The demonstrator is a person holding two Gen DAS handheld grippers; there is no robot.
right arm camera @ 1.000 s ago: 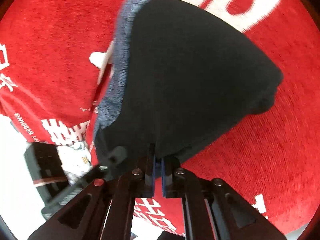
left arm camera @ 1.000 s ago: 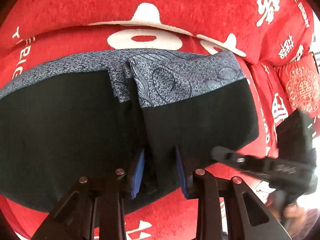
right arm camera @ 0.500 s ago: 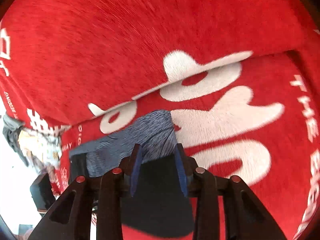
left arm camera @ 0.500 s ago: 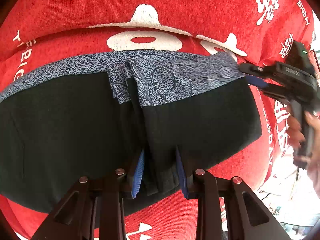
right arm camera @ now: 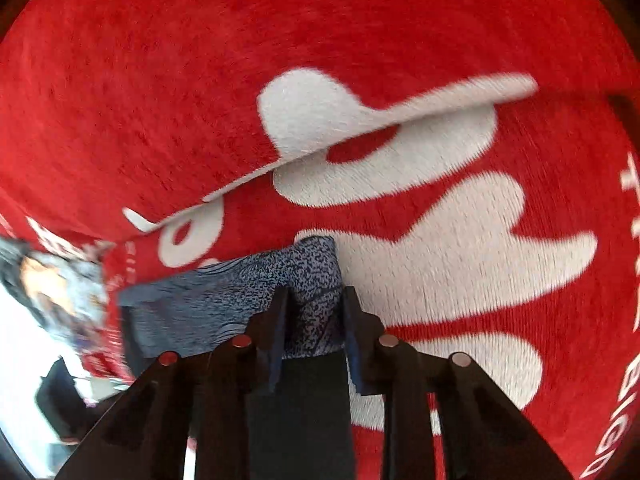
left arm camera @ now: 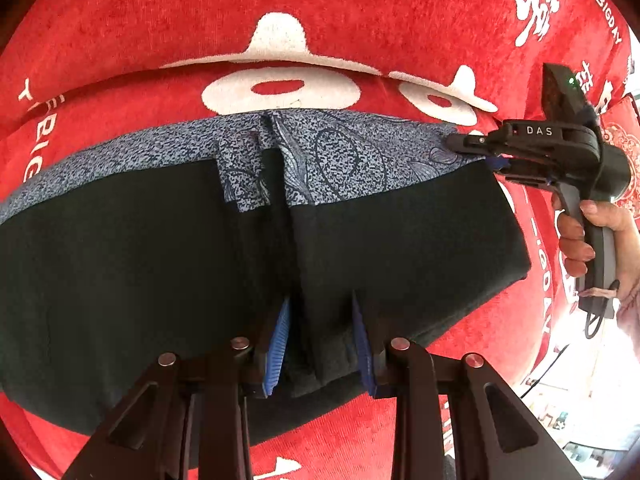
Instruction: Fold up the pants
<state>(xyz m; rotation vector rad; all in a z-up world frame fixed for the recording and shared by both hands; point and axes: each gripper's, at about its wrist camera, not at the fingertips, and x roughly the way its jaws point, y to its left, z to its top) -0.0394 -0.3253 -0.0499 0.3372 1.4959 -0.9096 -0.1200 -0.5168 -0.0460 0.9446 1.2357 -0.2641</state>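
Dark pants [left arm camera: 400, 240] with a blue-grey patterned waistband [left arm camera: 340, 152] lie flat on a red sofa cover. My left gripper [left arm camera: 320, 340] is open, its blue-padded fingers [left arm camera: 276, 340] straddling a fold of dark fabric at the near edge. My right gripper [right arm camera: 312, 320] is open over the waistband's corner [right arm camera: 316, 264]; in the left wrist view it [left arm camera: 472, 148] comes in from the right, held by a hand [left arm camera: 576, 236], tips at the waistband's right end.
The red plush cover [left arm camera: 320, 8] with white lettering drapes over the seat and backrest [right arm camera: 200, 60]. A red embroidered cushion [left arm camera: 624, 140] sits at the right. The sofa's edge and a bright room floor [left arm camera: 580, 400] lie at the lower right.
My right gripper let go of the dark pant edge, opened, and moved up to the waistband's right corner. My left gripper has stayed open at the near edge.
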